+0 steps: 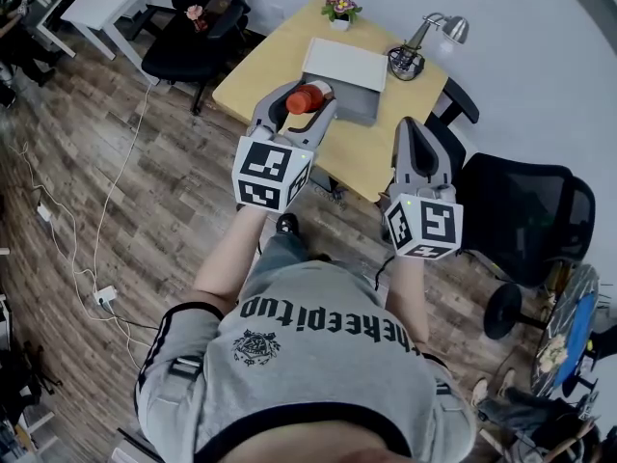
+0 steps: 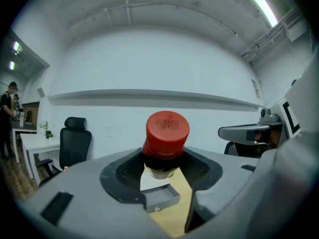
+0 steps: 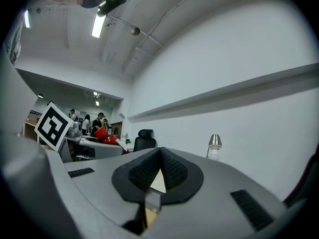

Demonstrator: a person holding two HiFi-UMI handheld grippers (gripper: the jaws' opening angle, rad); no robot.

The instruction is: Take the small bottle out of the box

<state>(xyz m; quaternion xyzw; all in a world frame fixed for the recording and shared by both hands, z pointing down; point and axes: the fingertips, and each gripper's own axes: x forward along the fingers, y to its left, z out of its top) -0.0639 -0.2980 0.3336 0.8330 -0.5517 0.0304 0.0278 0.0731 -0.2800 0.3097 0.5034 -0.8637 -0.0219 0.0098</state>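
Observation:
A small bottle with a red cap [image 1: 305, 98] is clamped between the jaws of my left gripper [image 1: 301, 102], lifted above the near left part of the wooden table [image 1: 260, 75]. In the left gripper view the bottle [image 2: 167, 132] stands upright between the dark pads [image 2: 124, 171], and the grey box [image 2: 160, 198] lies below it on the table. The same flat grey box [image 1: 345, 73] sits mid-table in the head view. My right gripper [image 1: 422, 141] hovers over the table's near right edge, its pads [image 3: 149, 171] pressed together on nothing.
A desk lamp [image 1: 439, 29], a pen holder [image 1: 405, 63] and a flower pot [image 1: 340, 8] stand at the table's far side. Black office chairs stand to the left [image 1: 193, 41] and right [image 1: 525, 215]. Cables [image 1: 96, 230] run over the wooden floor.

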